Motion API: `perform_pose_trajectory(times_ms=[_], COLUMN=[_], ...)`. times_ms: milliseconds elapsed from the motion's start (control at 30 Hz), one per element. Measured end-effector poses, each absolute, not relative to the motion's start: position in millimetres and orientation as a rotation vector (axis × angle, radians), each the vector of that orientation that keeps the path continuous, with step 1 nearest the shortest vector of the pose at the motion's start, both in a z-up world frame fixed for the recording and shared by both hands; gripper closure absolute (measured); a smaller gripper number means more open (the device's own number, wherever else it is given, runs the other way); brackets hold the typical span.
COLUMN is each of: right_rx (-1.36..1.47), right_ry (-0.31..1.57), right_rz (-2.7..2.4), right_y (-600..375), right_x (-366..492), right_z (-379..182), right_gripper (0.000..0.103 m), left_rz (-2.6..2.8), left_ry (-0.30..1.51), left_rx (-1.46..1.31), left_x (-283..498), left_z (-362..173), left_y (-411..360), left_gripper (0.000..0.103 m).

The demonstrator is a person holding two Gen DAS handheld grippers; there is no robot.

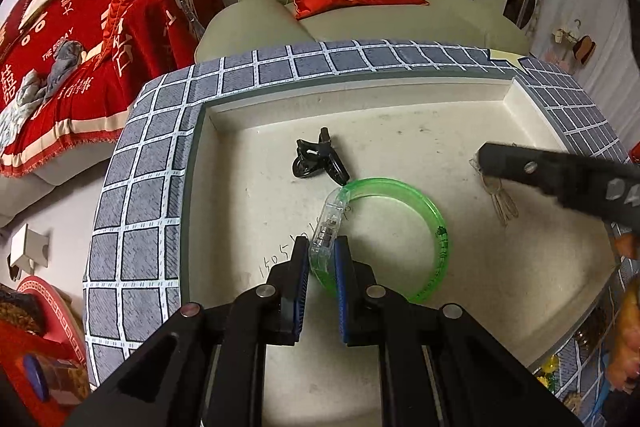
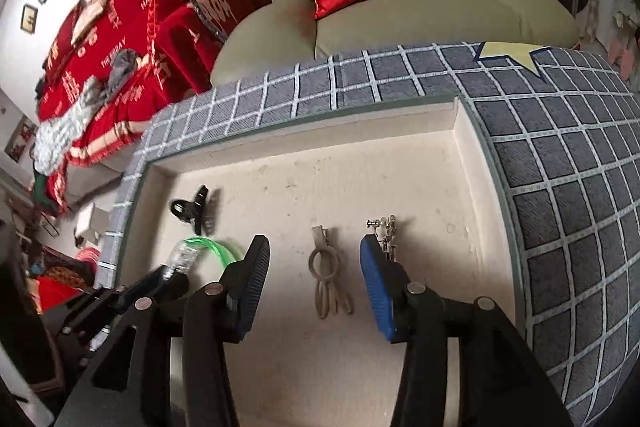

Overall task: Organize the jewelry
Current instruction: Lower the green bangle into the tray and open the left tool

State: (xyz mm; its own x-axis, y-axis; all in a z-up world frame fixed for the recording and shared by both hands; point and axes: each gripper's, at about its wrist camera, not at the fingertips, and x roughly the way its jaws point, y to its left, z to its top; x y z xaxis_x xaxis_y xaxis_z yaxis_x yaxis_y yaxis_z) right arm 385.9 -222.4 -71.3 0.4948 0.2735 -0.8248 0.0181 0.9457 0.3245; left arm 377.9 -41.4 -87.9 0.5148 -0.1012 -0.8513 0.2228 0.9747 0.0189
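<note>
I judge the sorting barely begun: my left hand-held gripper (image 1: pixel 323 259) clamps the translucent green plastic bangle (image 1: pixel 438 235) resting mid-table (image 1: pixel 400 347), while my right hand-held gripper (image 2: pixel 312 259) stands wide around the untouched silver-grey looped metal clip (image 2: pixel 326 267).

Translucent green plastic bangle (image 1: pixel 434 227) with a clear rectangular clasp housing (image 1: pixel 330 223): lies flat near the middle of the cream desk, its clasp end clamped between the left tool (image 1: pixel 322 259) pads. Black plastic claw hair clip (image 1: pixel 318 161): lies toward the far left corner, touching the bangle. Silver looped hair clip (image 2: pixel 329 267): flat, toward the right edge. Small silver dangling earring (image 2: pixel 385 233): just beside it, nearer the right edge.
</note>
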Motion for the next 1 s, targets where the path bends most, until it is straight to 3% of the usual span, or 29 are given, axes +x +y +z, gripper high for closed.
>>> perform_pose_trajectory(times_ms=[67,267,700,767,800,1000], right_rx=[0.33,0.34,0.4,0.41,0.414,0.377], right_ry=[1.024,0.982,0.943,0.945,0.945,0.94], right_rz=[0.159,0.165,0.119,0.113,0.112,0.097], right_y=[-226,-233,-265,-267,-267,-266], right_x=[379,349,298,292,291,279], right_z=[-63,-43,-27,-28,-29,-27], right_gripper=[0.042,0.037,0.035,0.035,0.035,0.03], left_rz=[-0.186,-0.147,-0.166,-0.166,-0.153,-0.167], left_ry=[0.994,0.955,0.906,0.898,0.877,0.814], left_rx=[0.135,0.139,0.12,0.117,0.11,0.092], left_x=[375,371,361,359,356,342], left_z=[-85,-78,-63,-61,-57,-37], left_y=[-42,-40,-40,-40,-38,-34], left_gripper=[0.075,0.075,0.073,0.019,0.0,0.0])
